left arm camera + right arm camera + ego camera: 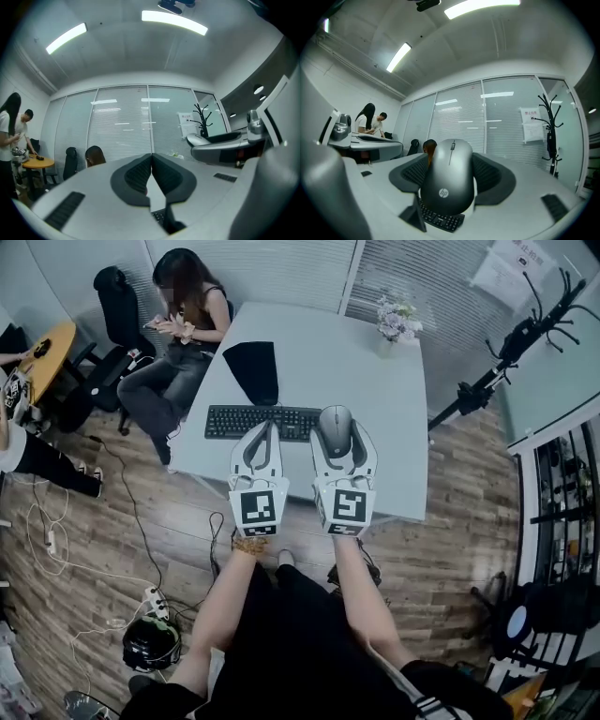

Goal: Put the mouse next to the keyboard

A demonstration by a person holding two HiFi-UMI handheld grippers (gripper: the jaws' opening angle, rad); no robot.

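Half done: right hand-held gripper (342, 448) clamped the rounded dark-grey plastic mouse (450, 178) by the flat black keyboard (253, 421); left hand-held gripper (269, 432) had its jaws together, empty; set-down was still pending.

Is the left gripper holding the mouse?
No, the left gripper is shut on nothing; the mouse sits clamped in the right gripper.

White table (328, 362): keyboard (262, 421), black pad (253, 369), flowers (397, 322)

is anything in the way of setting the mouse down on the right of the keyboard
Nothing visible. The right gripper holds the mouse above the right end of the keyboard, and the table just right of it is bare. The flowers stand far off at the back corner.
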